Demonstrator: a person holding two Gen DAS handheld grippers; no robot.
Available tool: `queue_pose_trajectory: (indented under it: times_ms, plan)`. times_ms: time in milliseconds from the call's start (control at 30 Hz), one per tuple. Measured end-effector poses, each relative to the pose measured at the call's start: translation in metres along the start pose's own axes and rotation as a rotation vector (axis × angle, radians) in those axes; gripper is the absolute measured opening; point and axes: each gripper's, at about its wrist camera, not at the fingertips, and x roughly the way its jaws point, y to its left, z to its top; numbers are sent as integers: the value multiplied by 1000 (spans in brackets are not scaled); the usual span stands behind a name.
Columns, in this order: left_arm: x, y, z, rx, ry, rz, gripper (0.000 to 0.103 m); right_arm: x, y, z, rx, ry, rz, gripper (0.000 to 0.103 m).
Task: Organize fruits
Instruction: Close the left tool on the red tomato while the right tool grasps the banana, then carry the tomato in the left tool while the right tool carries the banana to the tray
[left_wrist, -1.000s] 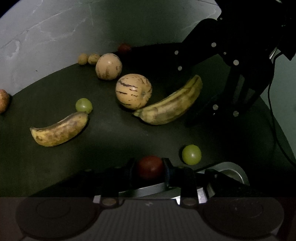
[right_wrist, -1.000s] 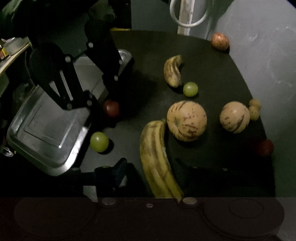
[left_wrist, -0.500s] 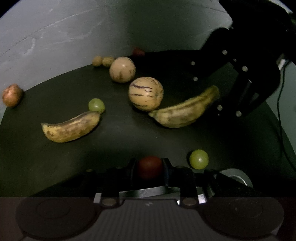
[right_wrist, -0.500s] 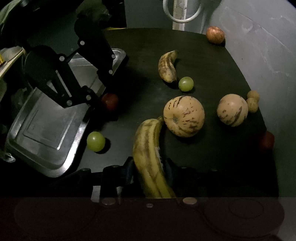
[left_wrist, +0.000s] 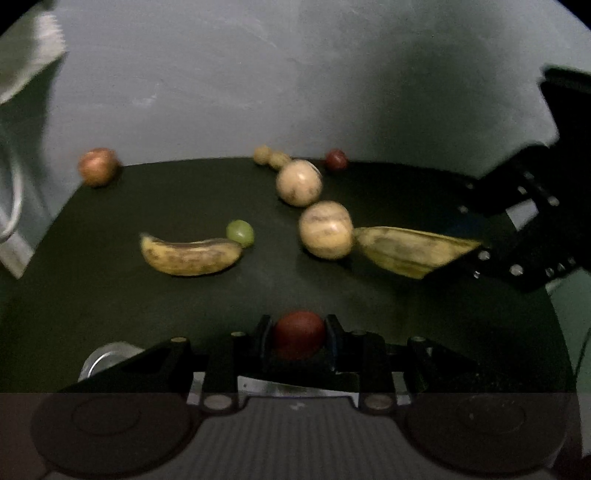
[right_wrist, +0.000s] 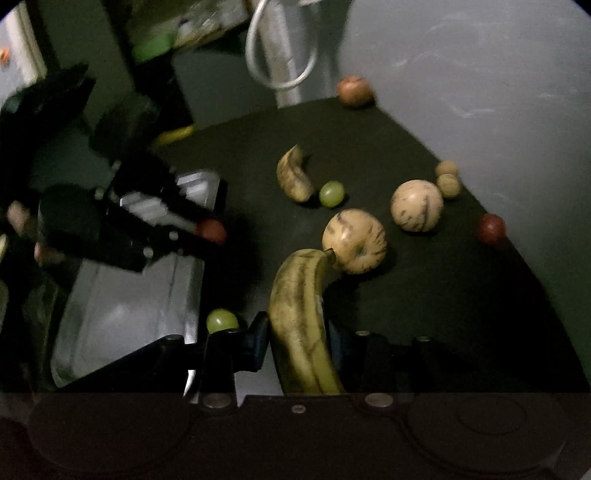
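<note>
Both grippers have risen off the dark counter since the earlier frame. On the left, the left gripper pinches a small dark-red round fruit; on the right, the right gripper clamps a long spotted yellow banana, lifted. Pickup looks finished; next, carry both over the shiny metal tray and release.

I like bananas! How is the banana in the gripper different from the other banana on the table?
The held banana is clamped in the right gripper; the other banana lies free on the dark table. The held one is longer and touches a striped round fruit; the shorter one sits beside a green grape. Both are yellow with brown speckles.
</note>
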Motion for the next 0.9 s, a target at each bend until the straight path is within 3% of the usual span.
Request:
queue_pose_trajectory:
  times_ms: [333,633,900]
  plan:
    - [-53,-14,-9,-242,-118,141,31,-47,21,-3,158,-150,41,35]
    - [-109,-40,-24,-381,-204,279,31,-97,52,-1,107,-242,85,35]
    - [-142,-55,-55,-512,-241,392,32,-125,81,-5,0,-265,159,35]
